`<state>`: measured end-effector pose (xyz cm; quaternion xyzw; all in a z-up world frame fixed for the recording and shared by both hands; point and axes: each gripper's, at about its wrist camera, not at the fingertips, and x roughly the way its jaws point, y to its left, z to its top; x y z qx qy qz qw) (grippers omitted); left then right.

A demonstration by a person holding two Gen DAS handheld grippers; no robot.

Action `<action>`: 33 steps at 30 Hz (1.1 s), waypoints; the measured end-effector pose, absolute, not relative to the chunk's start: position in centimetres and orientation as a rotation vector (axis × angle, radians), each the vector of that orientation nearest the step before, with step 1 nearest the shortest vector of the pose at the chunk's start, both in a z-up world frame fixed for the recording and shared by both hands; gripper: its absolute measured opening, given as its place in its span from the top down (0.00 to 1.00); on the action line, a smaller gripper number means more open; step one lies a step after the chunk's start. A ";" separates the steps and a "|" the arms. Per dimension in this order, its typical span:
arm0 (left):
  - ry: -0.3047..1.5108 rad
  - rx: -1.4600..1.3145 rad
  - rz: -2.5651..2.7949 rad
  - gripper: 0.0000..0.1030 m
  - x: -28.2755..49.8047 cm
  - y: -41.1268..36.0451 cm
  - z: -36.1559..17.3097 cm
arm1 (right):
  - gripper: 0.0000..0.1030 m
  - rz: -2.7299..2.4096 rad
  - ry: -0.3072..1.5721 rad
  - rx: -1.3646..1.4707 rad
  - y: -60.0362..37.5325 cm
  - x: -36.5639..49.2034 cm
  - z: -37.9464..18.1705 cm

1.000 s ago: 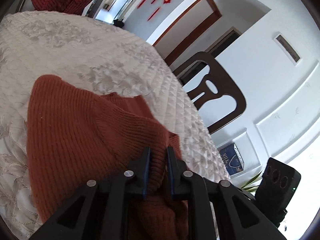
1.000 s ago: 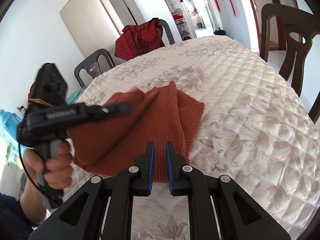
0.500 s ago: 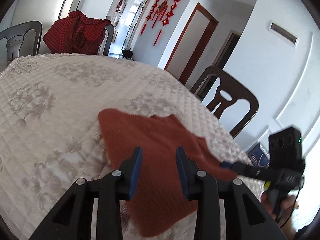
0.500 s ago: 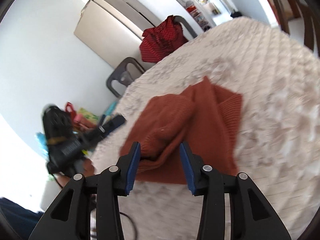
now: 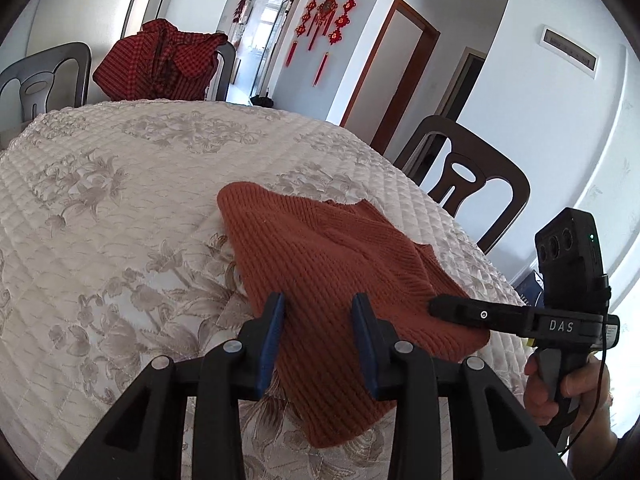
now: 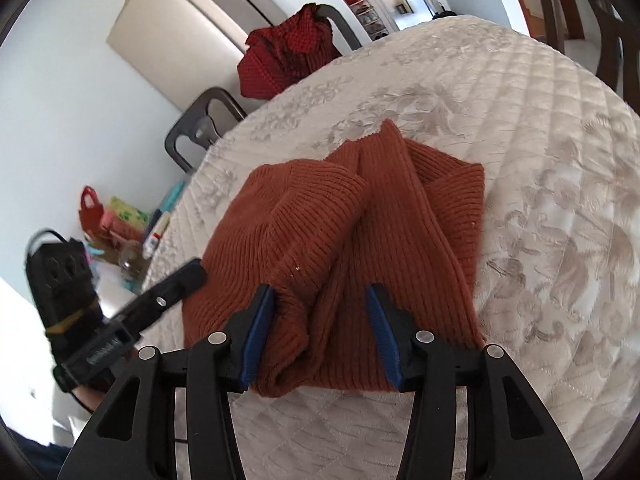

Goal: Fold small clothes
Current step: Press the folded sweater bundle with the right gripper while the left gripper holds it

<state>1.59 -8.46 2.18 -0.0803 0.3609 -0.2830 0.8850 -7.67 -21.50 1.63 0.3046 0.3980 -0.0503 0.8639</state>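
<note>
A rust-orange knitted sweater (image 5: 328, 264) (image 6: 400, 208) lies folded in a bunched heap on the quilted white table cover (image 5: 100, 220) (image 6: 540, 120). My left gripper (image 5: 318, 300) is open just above the sweater's near edge, its blue pads clear of the knit. My right gripper (image 6: 320, 292) has its jaws opening, with a thick fold of the sweater lying loose between them. In the left wrist view the right gripper (image 5: 434, 305) reaches over the sweater's right corner. In the right wrist view the left gripper (image 6: 196, 274) sits at the sweater's left edge.
A red checked garment (image 5: 160, 60) (image 6: 288, 60) hangs on a chair at the table's far side. A dark wooden chair (image 5: 480, 176) stands at the right edge. Bags and bottles (image 6: 120, 220) clutter the left. A fridge (image 6: 180, 28) stands behind.
Both grippers were shut on the sweater a second ago and have since opened and let it go. The sweater has dropped into a folded heap, and the left gripper has drawn back.
</note>
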 end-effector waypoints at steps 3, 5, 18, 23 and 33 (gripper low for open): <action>0.748 -0.172 -0.592 0.63 1.6 -8.4 1.9 | 0.53 -0.109 0.836 0.609 -21.3 -7.6 1.9; 0.747 -0.174 -0.594 0.62 1.6 -8.4 1.9 | 0.53 -0.097 0.834 0.606 -21.1 -7.1 2.0; 0.738 -0.153 -0.606 0.61 1.3 -9.2 2.7 | 0.84 -0.026 0.786 0.645 -21.8 -5.6 2.4; 0.703 -0.131 -0.651 0.61 1.2 -10.8 4.0 | 0.85 -0.087 0.713 0.585 -23.8 -7.7 5.1; 0.750 -0.082 -0.660 0.60 1.0 -12.5 2.4 | 0.83 -0.140 0.769 0.650 -26.4 -9.4 1.7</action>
